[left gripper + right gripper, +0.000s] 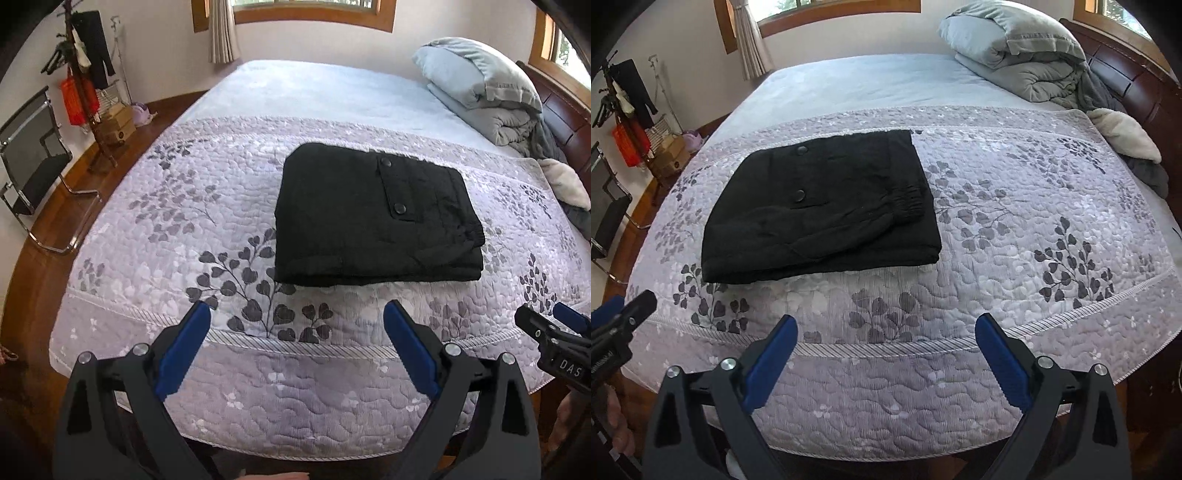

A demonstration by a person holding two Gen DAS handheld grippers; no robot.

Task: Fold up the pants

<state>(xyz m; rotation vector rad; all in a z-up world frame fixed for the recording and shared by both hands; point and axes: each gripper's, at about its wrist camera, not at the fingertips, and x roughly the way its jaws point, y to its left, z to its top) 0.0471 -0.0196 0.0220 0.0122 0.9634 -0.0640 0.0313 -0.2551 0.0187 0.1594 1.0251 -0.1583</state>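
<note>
Both grippers hang wide open and empty at the near edge of the bed, with the pants folded beyond them.

The left gripper (297, 325) and right gripper (886, 338) fill the bottom of each frame, gripping nothing, above the quilt (258, 387). The pants (373, 218) lie mid-frame as a flat black rectangle, pocket flap up. Folding looks finished, though the far edge is hard to judge; at most a squaring-up remains. Pillows (476, 77) sit upper right.

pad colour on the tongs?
Blue pads on black arms, both tongs; clearest in the left wrist view.
</note>
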